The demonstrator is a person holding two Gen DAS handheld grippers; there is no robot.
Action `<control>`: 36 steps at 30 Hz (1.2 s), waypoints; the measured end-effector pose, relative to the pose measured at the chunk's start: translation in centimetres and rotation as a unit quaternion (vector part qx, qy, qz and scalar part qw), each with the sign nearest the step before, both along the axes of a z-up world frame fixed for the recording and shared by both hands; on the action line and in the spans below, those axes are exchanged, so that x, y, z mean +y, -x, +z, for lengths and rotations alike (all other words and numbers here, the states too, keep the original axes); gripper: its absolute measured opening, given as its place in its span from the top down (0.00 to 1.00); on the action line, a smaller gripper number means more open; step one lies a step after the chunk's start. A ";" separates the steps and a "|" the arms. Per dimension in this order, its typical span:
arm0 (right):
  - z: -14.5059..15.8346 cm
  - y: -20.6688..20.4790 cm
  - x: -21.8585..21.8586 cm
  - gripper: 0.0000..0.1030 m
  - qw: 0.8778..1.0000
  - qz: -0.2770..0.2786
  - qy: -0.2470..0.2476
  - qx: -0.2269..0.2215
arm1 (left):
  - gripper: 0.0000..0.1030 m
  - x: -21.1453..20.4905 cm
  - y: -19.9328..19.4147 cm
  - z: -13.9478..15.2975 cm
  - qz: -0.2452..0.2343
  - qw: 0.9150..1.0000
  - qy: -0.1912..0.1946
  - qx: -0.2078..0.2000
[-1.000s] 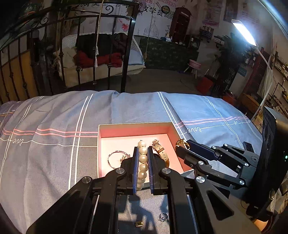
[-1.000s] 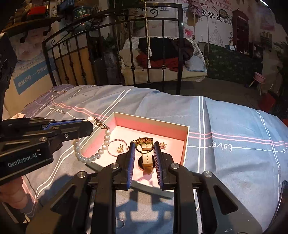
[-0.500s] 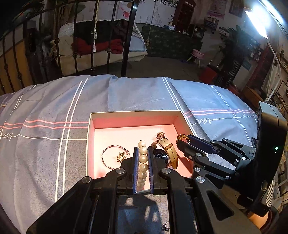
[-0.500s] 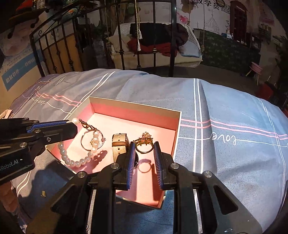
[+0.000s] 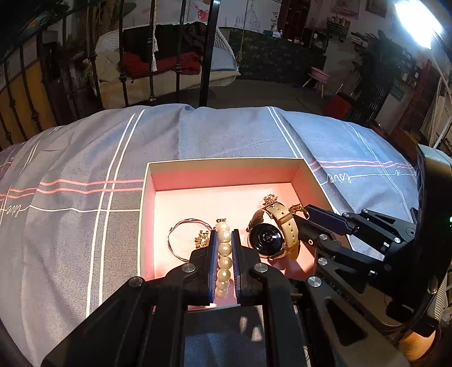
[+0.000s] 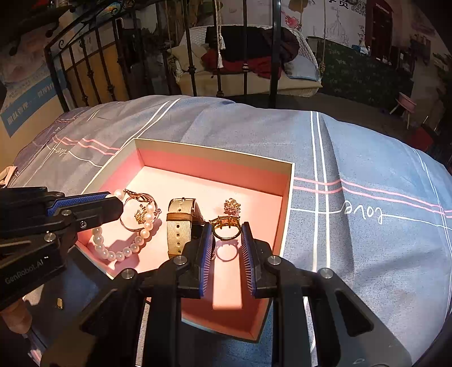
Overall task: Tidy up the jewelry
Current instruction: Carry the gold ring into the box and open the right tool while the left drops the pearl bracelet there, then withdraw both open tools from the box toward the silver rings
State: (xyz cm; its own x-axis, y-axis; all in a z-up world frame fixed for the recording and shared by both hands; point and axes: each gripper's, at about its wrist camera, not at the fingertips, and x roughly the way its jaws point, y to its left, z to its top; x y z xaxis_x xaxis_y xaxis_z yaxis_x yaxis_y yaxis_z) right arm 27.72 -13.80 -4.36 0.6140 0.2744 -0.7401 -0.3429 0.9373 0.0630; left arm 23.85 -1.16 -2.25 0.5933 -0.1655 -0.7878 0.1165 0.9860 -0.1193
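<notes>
Right, nearest first. Our left gripper (image 5: 224, 262) is clenched on the white pearl bracelet (image 5: 224, 255). The beads run lengthwise between its blue pads, long axis along the fingers. The right wrist view shows the rest of the strand (image 6: 124, 248) drooping in a loop into the open pink-lined cardboard box (image 6: 214, 153), near its left wall.

Our right gripper (image 6: 226, 240) is grasping the gold ring with a dark stone (image 6: 225, 227) right at its fingertips. The band stands upright across the jaws and its shadow falls on the box floor below, so we judge it held just above the floor, not resting.

The relation that matters: both pieces are already over the box interior, the ring on the right half, the pearls on the left. Releasing should need only a small lowering, we reckon. The left load has slack, so it could snag the thin silver bangle with a gold charm (image 5: 186, 240) lying under it.

Between the two grippers lies the black-faced watch with a beige strap (image 5: 271, 234), strap axis roughly front to back. A gold flower earring (image 6: 232, 206) sits just beyond the ring.

Outside the box, a small gold piece (image 6: 59, 303) lies on the cloth near the left gripper, not yet collected.

The surface is a soft grey-blue bedspread with pink and white stripes (image 6: 353, 158), so the box may tilt if pressed. Beyond it are a black iron bed rail (image 6: 158, 50), a cluttered dim room and a bright lamp (image 5: 418, 22) at upper right.
</notes>
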 end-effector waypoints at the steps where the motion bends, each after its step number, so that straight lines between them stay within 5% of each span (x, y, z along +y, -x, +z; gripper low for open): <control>1: 0.0 0.0 0.1 0.79 1.000 0.001 0.001 0.000 | 0.91 0.0 0.0 -0.1 0.001 1.000 -0.004 0.001; 13: 0.6 0.9 0.7 0.78 1.000 0.003 0.024 -0.008 | 0.89 0.4 0.5 0.1 0.003 1.000 -0.021 -0.004; 14: 0.7 1.1 0.7 0.73 1.000 0.002 0.026 -0.010 | 0.87 0.4 0.6 0.4 0.003 1.000 -0.021 -0.007; 16: 1.2 1.7 0.6 0.55 0.999 -0.004 0.032 -0.020 | 0.59 0.8 1.1 1.0 0.005 1.000 -0.014 -0.014; 17: 1.5 2.2 0.5 0.47 0.999 -0.008 0.034 -0.027 | 0.53 1.1 1.5 1.5 0.007 1.000 -0.008 -0.022; 22: 3.0 5.8 -0.5 0.31 0.998 -0.018 0.014 -0.052 | 0.37 2.2 4.9 3.6 0.005 0.998 0.003 -0.058; 30: 0.6 14.3 -1.9 0.20 0.997 -0.006 -0.063 -0.038 | 0.33 4.1 11.5 0.5 0.013 0.999 0.015 -0.038; 36: -1.7 17.2 -1.4 0.20 0.999 0.002 -0.052 -0.014 | 0.33 4.6 13.8 -2.8 0.016 1.000 0.018 -0.002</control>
State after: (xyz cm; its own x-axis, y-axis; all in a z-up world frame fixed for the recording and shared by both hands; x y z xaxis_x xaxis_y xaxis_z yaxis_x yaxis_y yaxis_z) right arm 10.54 -15.18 -6.10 0.6333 0.3514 -0.6895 -0.3500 0.9247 0.1499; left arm 10.02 3.41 -5.08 0.6020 -0.1749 -0.7791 0.0849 0.9842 -0.1553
